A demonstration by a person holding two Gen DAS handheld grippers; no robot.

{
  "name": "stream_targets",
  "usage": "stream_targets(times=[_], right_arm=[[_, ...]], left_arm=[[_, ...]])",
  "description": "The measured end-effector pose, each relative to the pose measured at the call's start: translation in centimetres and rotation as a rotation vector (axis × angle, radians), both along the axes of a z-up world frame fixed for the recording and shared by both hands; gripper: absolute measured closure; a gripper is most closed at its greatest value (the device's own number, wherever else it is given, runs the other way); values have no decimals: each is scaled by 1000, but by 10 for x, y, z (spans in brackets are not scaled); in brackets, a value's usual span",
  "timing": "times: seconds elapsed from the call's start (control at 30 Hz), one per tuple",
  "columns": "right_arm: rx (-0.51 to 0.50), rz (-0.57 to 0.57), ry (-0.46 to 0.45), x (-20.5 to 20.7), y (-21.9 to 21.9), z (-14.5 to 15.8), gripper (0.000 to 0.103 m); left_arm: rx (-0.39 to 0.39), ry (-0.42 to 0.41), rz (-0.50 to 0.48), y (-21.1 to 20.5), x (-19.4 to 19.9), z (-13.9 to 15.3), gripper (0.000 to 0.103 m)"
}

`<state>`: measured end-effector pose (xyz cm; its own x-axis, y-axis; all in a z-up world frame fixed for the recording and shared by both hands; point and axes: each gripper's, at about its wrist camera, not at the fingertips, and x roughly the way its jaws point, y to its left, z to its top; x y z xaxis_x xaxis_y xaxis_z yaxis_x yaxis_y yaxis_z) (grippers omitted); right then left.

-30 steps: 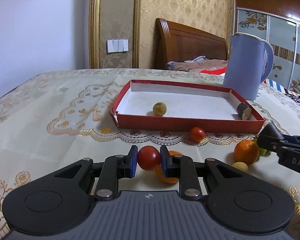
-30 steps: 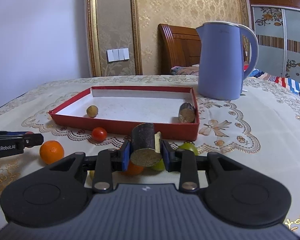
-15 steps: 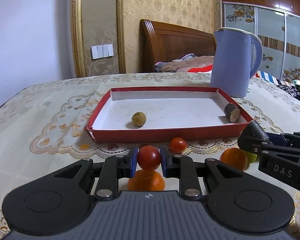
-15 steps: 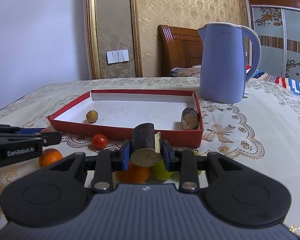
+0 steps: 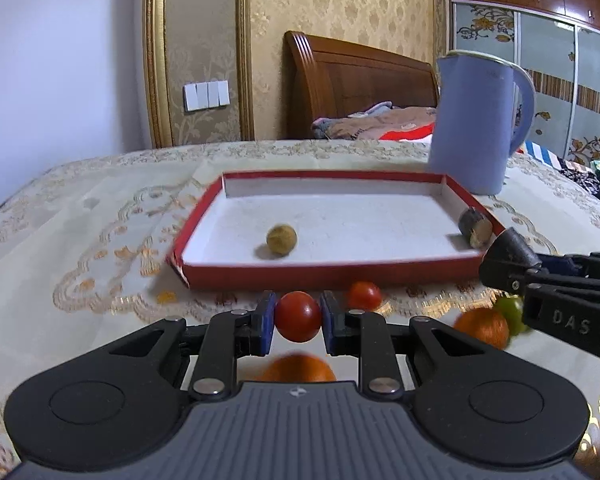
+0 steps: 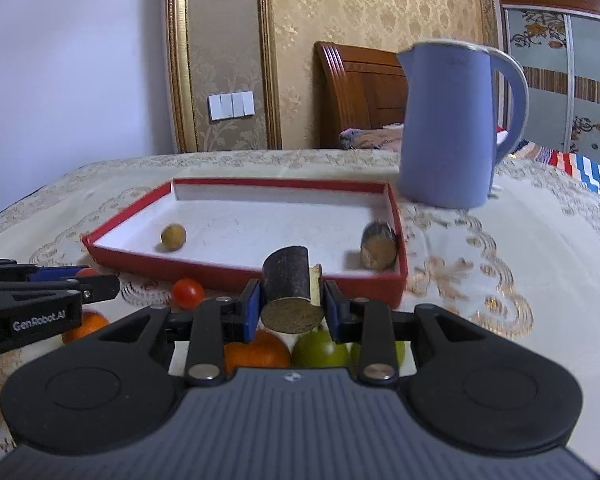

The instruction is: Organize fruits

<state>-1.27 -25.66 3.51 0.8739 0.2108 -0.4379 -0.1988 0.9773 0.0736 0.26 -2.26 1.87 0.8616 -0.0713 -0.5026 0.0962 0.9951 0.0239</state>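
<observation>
The left claw [image 5: 298,317] pinches a red tomato [image 5: 298,316] at lower centre; the right claw [image 6: 292,304] pinches a dark cut stalk piece [image 6: 290,294]. Beyond both, mid-frame, the red tray [image 5: 324,270] holds a small brown fruit [image 5: 281,239].

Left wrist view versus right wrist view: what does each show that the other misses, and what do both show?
Only the left wrist view shows the left gripper with its jaws shut on a cherry tomato. Only the right wrist view shows the right gripper clamping a dark cylinder piece, with two green fruits below it. Both show the red tray, the small round brownish fruit inside, and the blue kettle.
</observation>
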Motion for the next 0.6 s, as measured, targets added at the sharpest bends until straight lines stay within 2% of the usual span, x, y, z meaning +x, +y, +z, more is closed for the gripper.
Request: stream_targets(times=[0.2,0.3,0.47,0.6], right_arm=[[-35,15,-7,38,9,15,72],[-55,18,29,64,17,11,72],[-47,11,118,103,23,-2,72],[-43,1,154,124,23,-9,72]], left_arm=[[-10,14,-5,-3,38,12,80],[-9,32,-20,-8,64,13,80],[14,49,15,-13,102,6,80],[7,76,40,-9,124,-1,80]])
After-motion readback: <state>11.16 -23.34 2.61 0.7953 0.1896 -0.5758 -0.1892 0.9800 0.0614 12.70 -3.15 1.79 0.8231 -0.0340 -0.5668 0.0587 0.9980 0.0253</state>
